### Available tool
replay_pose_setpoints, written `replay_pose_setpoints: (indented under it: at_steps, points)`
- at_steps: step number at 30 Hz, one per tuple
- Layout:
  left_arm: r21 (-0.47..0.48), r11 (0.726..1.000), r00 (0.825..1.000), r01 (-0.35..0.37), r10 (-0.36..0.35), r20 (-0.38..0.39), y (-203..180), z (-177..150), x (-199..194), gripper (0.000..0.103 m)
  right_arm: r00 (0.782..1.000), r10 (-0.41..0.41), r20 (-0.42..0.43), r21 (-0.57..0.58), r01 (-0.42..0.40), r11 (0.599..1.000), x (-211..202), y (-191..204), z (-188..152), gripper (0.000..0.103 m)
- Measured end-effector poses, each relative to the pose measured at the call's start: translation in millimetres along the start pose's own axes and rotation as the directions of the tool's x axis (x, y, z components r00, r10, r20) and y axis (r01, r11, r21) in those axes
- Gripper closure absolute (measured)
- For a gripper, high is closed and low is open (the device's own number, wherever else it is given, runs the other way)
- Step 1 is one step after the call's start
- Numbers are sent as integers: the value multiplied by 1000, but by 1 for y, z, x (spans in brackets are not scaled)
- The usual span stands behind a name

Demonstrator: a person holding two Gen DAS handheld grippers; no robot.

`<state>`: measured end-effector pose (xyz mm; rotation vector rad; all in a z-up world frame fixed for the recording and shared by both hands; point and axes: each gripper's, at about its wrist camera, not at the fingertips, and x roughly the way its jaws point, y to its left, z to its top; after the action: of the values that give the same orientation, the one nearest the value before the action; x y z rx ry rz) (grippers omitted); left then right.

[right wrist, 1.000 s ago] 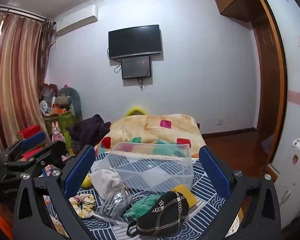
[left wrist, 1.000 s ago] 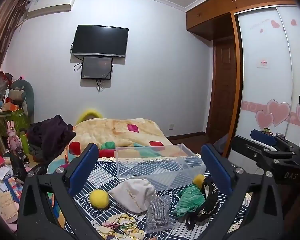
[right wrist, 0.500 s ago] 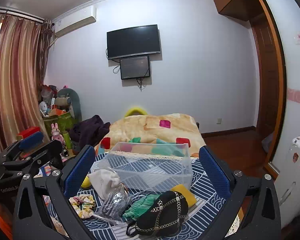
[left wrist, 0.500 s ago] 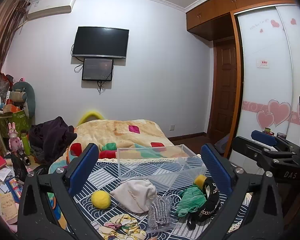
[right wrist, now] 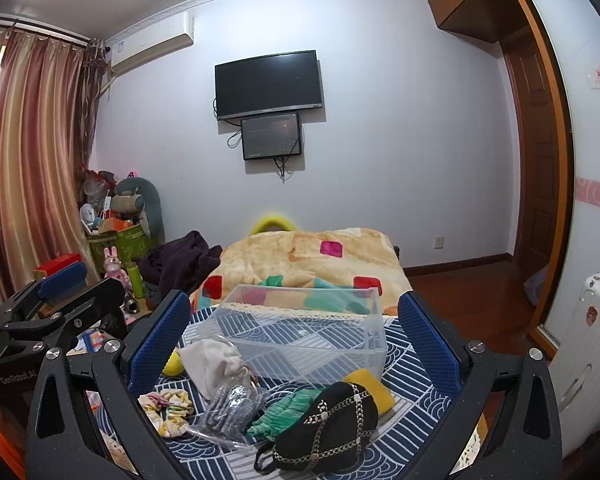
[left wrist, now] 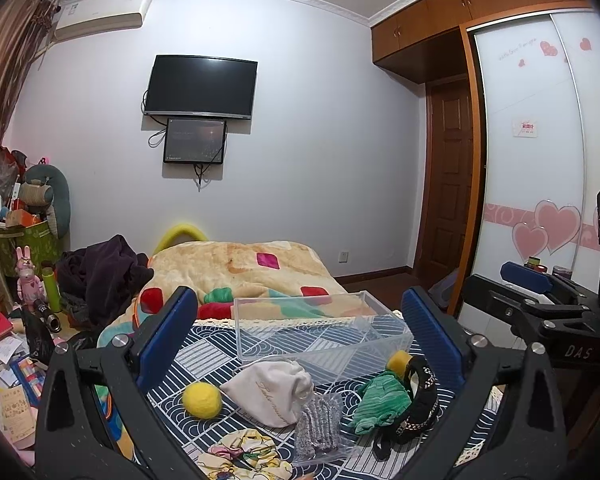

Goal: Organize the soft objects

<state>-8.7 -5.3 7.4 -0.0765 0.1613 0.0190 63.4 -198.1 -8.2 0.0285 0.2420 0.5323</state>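
Note:
A clear plastic bin (left wrist: 320, 330) (right wrist: 306, 334) stands empty on a blue patterned cloth (left wrist: 204, 350). In front of it lie a yellow ball (left wrist: 202, 399), a white drawstring pouch (left wrist: 270, 390) (right wrist: 210, 362), a bagged grey item (left wrist: 318, 428) (right wrist: 230, 404), a green cloth (left wrist: 380, 402) (right wrist: 284, 412), a black chain-trimmed bag (left wrist: 416, 404) (right wrist: 328, 426), a yellow sponge (right wrist: 370, 390) and a floral scrunchie (right wrist: 166, 410). My left gripper (left wrist: 300, 340) and right gripper (right wrist: 292, 340) are both open and empty, held back from the items.
A bed with an orange patterned blanket (left wrist: 236, 272) lies behind the bin. A dark clothes pile (left wrist: 100, 272) and cluttered boxes (left wrist: 20, 240) stand at the left. A wardrobe (left wrist: 540, 160) and a white suitcase (right wrist: 584, 360) are at the right.
Both views have shifted only slightly; the grippers stay open and nothing on the cloth has moved.

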Motion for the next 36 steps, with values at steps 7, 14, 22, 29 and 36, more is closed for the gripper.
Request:
replay_pose_setpoints:
  at_steps: [7, 14, 22, 29, 36]
  points:
    - [0, 1000, 1000, 3, -3, 4, 0, 1, -2, 0, 1000, 2, 2, 1, -2, 1000, 1, 0, 1, 0]
    - [4, 1000, 1000, 5, -5, 14, -1, 2, -3, 0, 1000, 3, 7, 0, -3, 1000, 0, 0, 0, 0]
    - [3, 1000, 1000, -2, 2, 20, -3, 3, -4, 0, 1000, 4, 12, 1, -4, 1000, -3, 2, 2, 0]
    - [3, 1000, 1000, -2, 2, 26, -5, 3, -6, 0, 1000, 5, 15, 1, -5, 1000, -4, 4, 2, 0]
    - [2, 1000, 1000, -1, 1, 29, -6, 2, -8, 0, 1000, 5, 17, 1, -5, 1000, -4, 4, 2, 0]
